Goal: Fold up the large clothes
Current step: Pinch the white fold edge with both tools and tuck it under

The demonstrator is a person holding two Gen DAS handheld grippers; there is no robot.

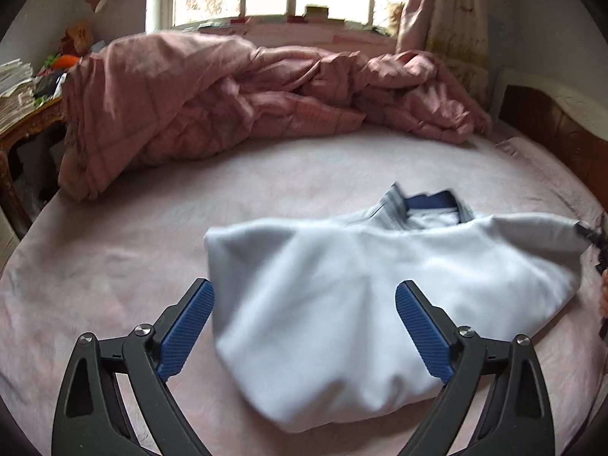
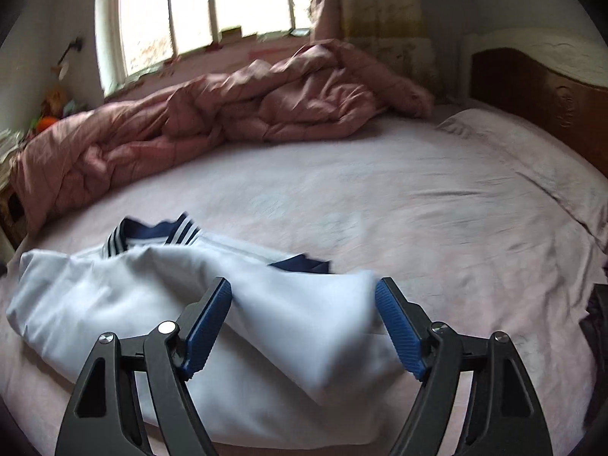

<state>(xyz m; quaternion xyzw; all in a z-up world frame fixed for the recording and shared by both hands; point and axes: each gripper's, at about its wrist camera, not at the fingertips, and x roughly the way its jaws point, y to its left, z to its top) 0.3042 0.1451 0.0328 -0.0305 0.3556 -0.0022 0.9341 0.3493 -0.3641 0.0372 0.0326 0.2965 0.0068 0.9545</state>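
White jacket (image 1: 342,304) folded on pink bed (image 1: 114,266), left hand-held gripper (image 1: 304,326) and right hand-held gripper (image 2: 304,323) both released, quilt (image 1: 190,106) at twelve o'clock.

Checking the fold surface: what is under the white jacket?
The white jacket lies on the pink bed sheet, which shows all around it. Whatever sits beneath its folded layers is covered, including the folded-in sleeves.
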